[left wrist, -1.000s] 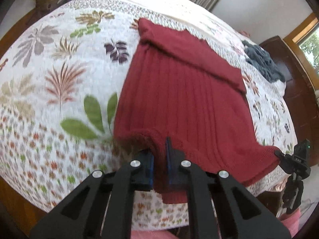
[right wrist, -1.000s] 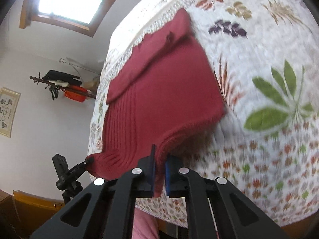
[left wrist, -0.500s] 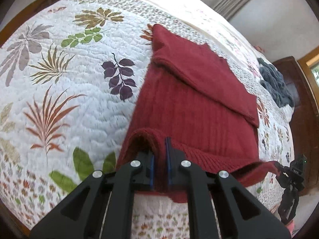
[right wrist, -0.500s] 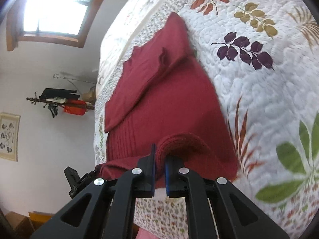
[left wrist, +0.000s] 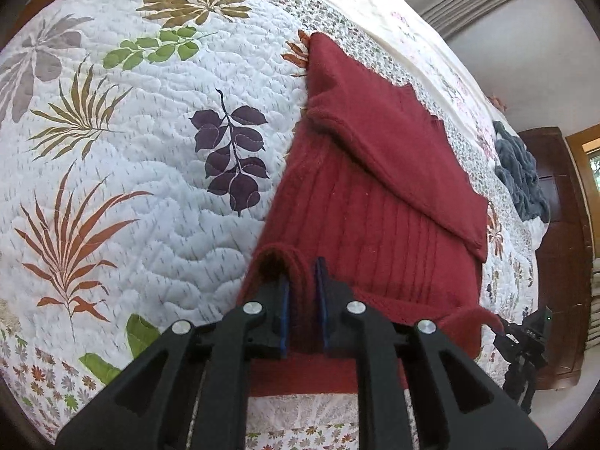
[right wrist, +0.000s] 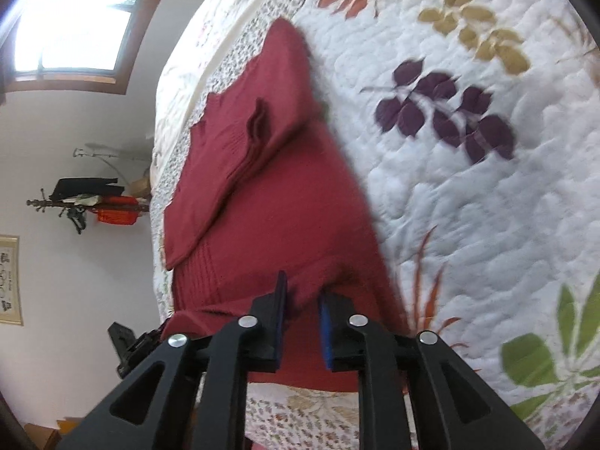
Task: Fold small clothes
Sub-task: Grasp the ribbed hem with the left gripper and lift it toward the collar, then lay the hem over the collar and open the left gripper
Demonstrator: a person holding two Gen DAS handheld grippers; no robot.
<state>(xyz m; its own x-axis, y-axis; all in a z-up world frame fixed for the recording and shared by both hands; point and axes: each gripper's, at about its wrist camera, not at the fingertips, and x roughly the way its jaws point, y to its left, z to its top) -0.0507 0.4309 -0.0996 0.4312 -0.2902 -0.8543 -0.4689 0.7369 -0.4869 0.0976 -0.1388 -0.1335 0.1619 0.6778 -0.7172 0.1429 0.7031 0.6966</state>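
Leaf-print quilt [left wrist: 157, 172] covers the bed; blurred coat rack [right wrist: 86, 202], perhaps.

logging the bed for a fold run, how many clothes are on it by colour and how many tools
red knit sweater: 1
grey-blue garment, bunched up: 1
tools: 2, left tool and right tool, each gripping the sweater's near hem
total: 4, all on or over the leaf-print quilt

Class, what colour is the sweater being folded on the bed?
Dark red sweater, ribbed knit; clearest in the left wrist view.
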